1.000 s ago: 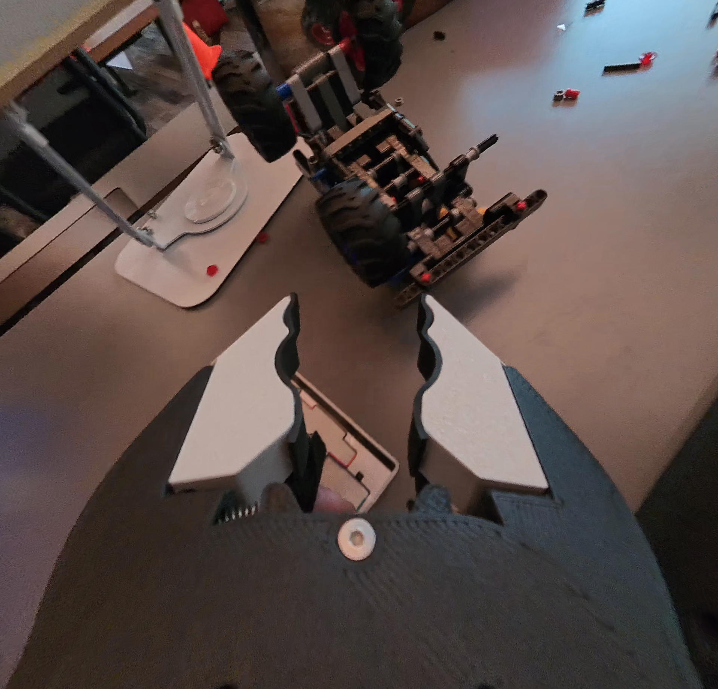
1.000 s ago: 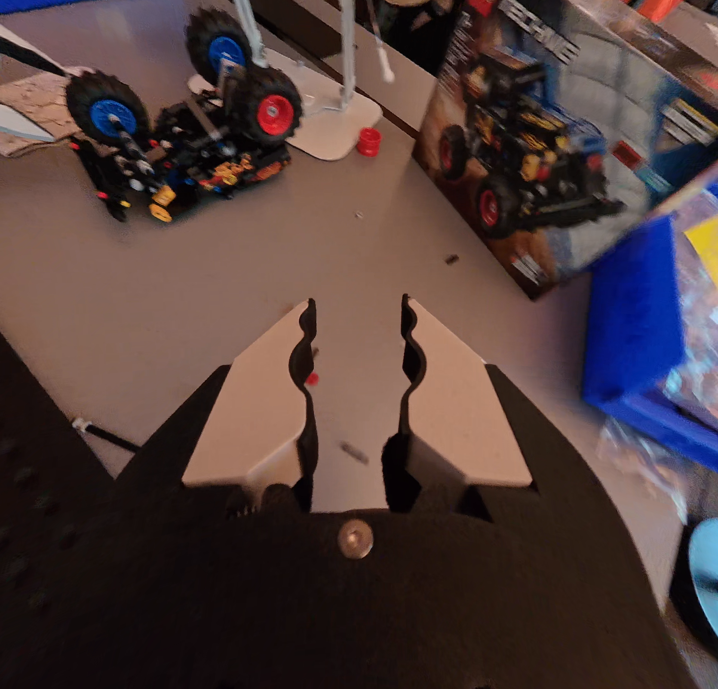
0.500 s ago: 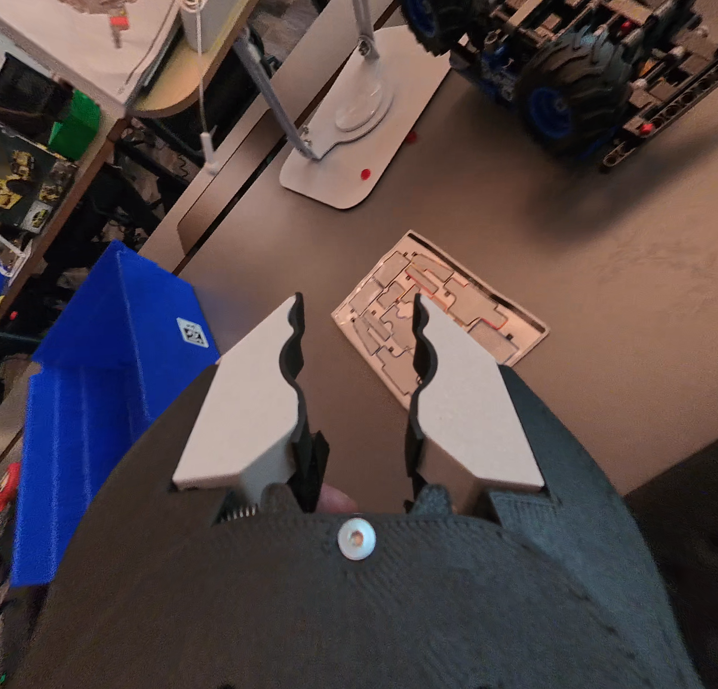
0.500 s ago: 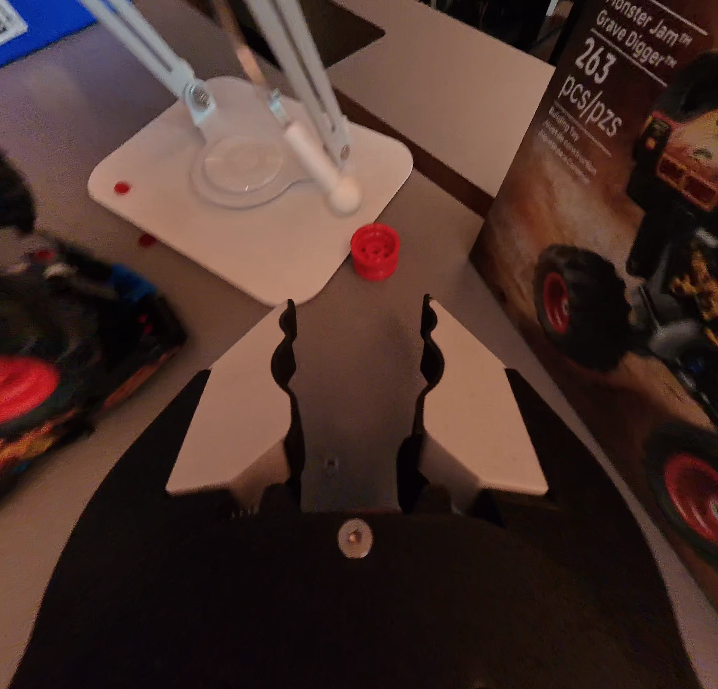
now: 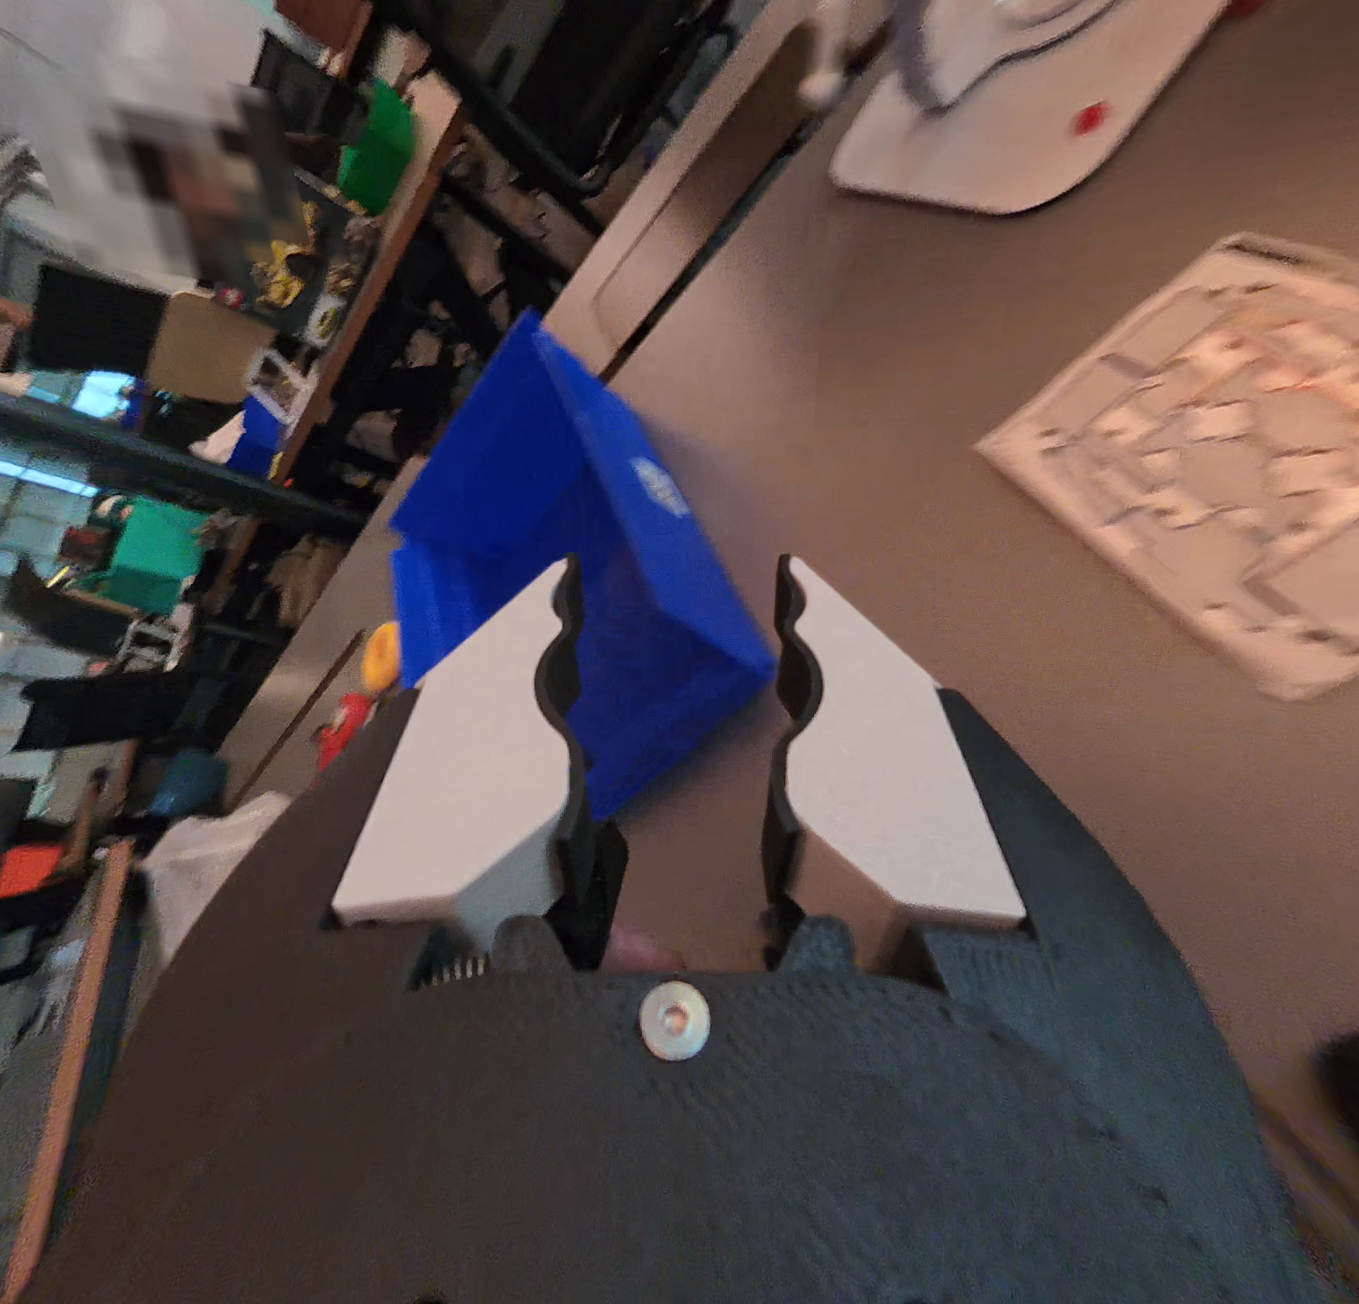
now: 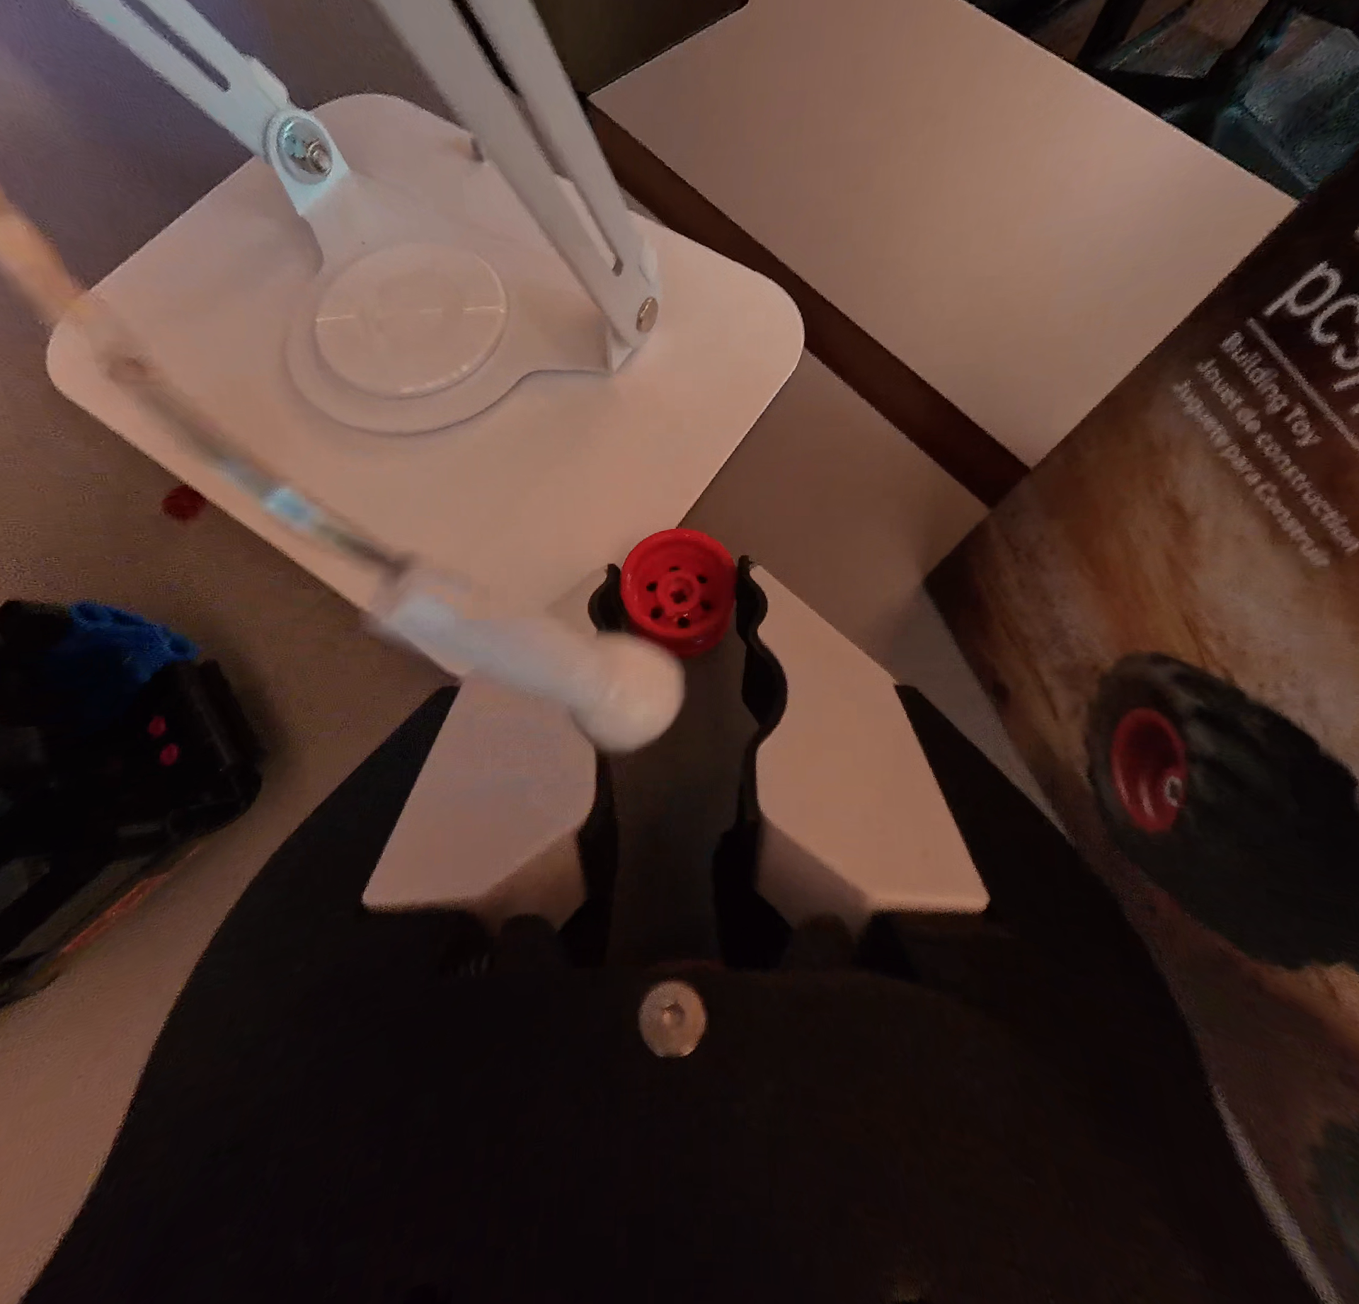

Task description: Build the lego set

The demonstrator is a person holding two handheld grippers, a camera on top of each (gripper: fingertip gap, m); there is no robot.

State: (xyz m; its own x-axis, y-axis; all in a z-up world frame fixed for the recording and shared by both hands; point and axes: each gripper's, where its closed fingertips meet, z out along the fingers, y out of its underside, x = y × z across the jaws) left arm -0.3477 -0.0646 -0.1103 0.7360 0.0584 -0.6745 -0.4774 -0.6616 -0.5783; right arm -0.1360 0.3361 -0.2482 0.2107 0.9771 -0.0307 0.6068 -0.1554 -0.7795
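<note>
In the right wrist view, my right gripper (image 6: 677, 570) is closed around a small red wheel rim (image 6: 676, 596) on the table, next to the corner of the white stand base (image 6: 441, 357). Both black pads touch the rim's sides. A white rod end (image 6: 625, 691) hangs in front of the left finger and hides part of it. Part of the dark truck model (image 6: 110, 746) shows at the left edge. In the left wrist view, my left gripper (image 5: 677, 562) is open with nothing in it, above the table in front of a blue bin (image 5: 588, 518).
The lego set's box (image 6: 1176, 607) stands close on the right of my right gripper. A pale sticker sheet (image 5: 1206, 460) lies on the table to the right of my left gripper. The white stand base (image 5: 1029, 106) is at the far right. Cluttered shelves stand beyond the table's left edge. The gap from one gripper's tips to the other's is roughly 50 centimetres.
My right gripper moved forward to the red rim and its jaws closed onto it. My left gripper swung left, away from the truck and sticker sheet, towards the blue bin, staying open.
</note>
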